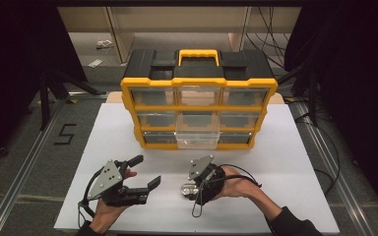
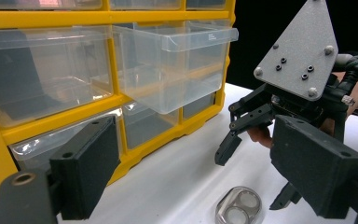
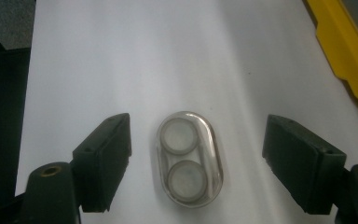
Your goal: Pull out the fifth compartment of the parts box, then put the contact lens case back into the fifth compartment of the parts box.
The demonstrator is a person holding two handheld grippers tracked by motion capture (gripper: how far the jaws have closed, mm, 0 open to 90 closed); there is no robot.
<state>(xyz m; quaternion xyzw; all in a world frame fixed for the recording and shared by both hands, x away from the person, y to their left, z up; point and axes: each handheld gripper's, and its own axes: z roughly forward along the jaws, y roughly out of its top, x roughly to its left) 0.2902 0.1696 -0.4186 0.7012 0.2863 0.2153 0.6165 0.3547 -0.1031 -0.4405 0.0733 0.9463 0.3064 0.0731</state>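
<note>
At frame bottom, the right gripper (image 3: pixel 196 163) holds its jaws wide astride the clear oval case (image 3: pixel 189 158), untouched, long axis running between them.

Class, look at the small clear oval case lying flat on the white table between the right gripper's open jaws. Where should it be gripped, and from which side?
Grip the oval case across its narrow width, on the two long sides, coming down from above. It lies flat, and the right gripper already straddles it with a pad facing each long side, so closing should pinch it squarely.
</note>
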